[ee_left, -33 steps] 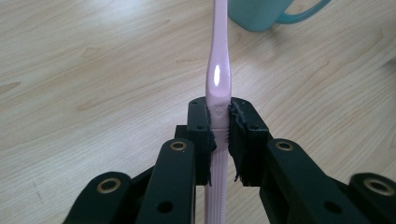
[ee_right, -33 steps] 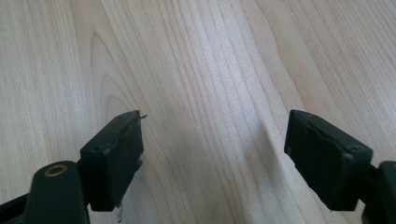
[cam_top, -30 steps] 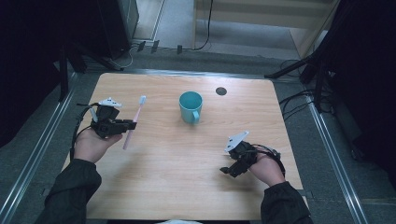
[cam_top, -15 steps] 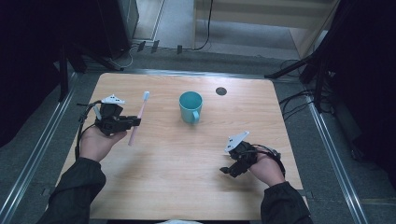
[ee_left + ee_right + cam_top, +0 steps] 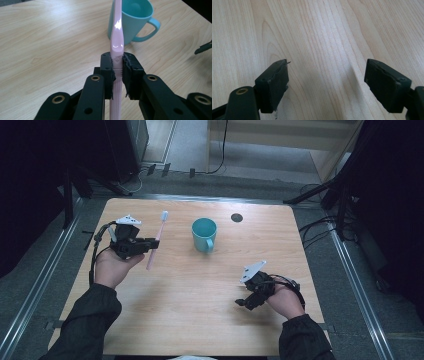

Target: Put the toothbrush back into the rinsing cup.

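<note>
The left gripper (image 5: 117,72) is clamped on a pink toothbrush (image 5: 117,40) low on its handle, head far ahead of the jaws, mug (image 5: 132,20) just beyond. That long overhang could pivot and knock the mug's rim. The right gripper (image 5: 325,85) rests wide open, empty.

A light wooden table (image 5: 190,320) with rounded corners fills the middle of the frame, a small dark round hole (image 5: 237,217) near its far edge. Grey carpeted floor (image 5: 395,300) surrounds it, crossed by metal rails (image 5: 35,290) at left and right. Black cables (image 5: 320,227) trail at right; pale wooden furniture (image 5: 280,135) stands at upper centre.
</note>
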`<action>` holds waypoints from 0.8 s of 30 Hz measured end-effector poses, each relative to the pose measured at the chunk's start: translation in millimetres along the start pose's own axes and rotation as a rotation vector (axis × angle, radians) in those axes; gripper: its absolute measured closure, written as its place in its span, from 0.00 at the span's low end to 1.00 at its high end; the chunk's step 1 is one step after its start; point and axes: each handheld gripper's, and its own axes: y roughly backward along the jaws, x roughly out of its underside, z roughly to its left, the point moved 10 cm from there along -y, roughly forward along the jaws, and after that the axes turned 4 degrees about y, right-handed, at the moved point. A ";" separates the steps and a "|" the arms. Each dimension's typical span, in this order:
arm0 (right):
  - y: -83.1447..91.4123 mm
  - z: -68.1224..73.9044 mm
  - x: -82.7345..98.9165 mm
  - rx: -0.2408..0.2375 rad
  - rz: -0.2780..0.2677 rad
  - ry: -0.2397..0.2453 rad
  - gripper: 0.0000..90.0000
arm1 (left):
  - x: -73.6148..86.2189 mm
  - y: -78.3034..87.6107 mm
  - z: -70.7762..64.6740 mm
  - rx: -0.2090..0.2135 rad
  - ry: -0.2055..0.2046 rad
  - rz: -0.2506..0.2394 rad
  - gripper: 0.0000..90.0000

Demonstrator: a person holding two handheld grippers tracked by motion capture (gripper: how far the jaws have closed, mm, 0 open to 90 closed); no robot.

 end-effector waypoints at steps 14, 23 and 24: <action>-0.4 -0.7 -2.1 -0.001 0.000 0.003 0.21 | -27.6 -3.4 -13.3 0.020 -0.017 -0.046 0.88; -0.7 -0.6 -4.0 -0.004 -0.004 0.007 0.21 | -44.8 -8.7 -21.5 0.023 -0.030 -0.058 0.88; -0.6 -0.7 -4.0 -0.004 -0.002 0.009 0.21 | -46.5 -9.3 -22.4 0.025 -0.031 -0.057 0.88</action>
